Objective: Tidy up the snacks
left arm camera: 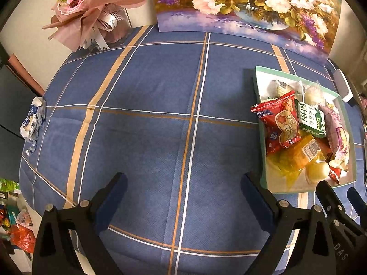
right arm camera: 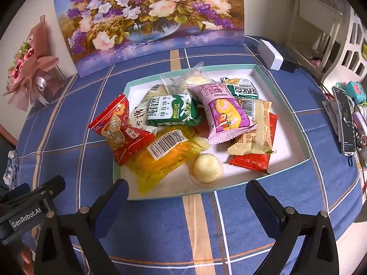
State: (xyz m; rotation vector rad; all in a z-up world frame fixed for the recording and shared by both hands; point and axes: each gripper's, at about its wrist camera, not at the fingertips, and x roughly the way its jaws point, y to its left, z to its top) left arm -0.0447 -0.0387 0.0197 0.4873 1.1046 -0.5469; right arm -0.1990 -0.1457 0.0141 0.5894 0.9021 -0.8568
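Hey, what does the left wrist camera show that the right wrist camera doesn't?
Only the left wrist view shows colourful bags below the table's left edge. Only the right wrist view shows a black smartphone on a stand and a white slatted chair. Both show the shallow green-rimmed snack tray, the green biscuit packet, the floral painting and the pink paper bouquet.

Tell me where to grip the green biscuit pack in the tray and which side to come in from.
Grip the green biscuit pack across its short width, mid-body, coming down from above with the right gripper, which is open and faces the tray. The pack lies flat on top of the pile with its face clear. Its ends abut the red pack and pink pack, so side approaches look crowded.
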